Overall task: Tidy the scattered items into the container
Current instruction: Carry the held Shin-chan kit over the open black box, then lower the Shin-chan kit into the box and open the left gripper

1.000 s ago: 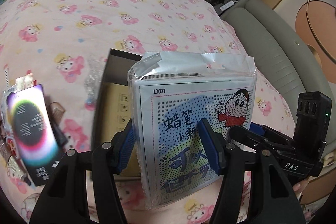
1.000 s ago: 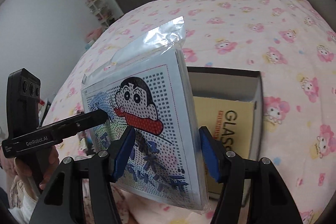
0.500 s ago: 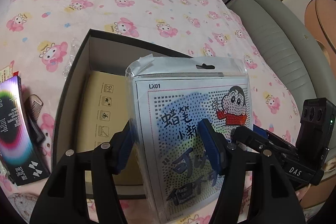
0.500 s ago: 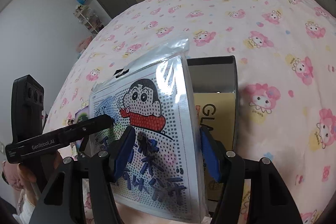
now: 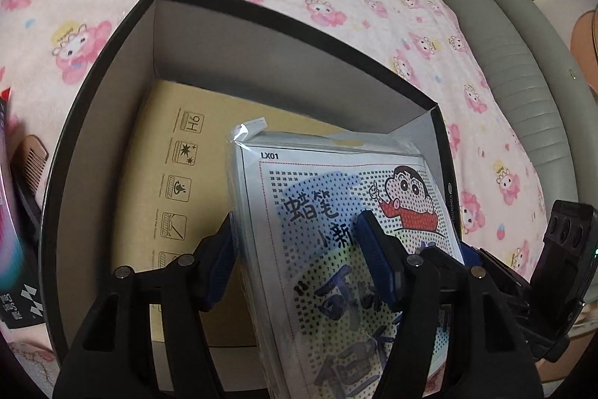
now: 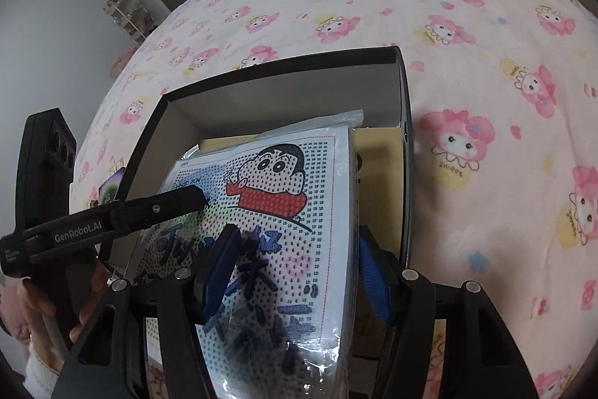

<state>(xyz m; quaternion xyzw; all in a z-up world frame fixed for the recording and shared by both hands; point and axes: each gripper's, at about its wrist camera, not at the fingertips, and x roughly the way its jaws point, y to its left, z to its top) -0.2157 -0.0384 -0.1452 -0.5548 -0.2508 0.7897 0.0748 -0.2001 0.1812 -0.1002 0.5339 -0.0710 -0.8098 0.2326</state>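
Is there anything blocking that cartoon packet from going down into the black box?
Nothing visible blocks it. The cartoon packet, held by the left hand-held gripper and the right hand-held gripper, is tilted over the open black box. Only a flat tan carton lies on the box's floor, so the packet would land on top of it.

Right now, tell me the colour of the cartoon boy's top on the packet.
Red, on the packet; clearest in the right wrist view.

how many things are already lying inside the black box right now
1. A tan cardboard box lies flat on the floor of the black box. The bagged cartoon kit, gripped by both grippers, is over the opening, not yet released. It may hide something beneath.
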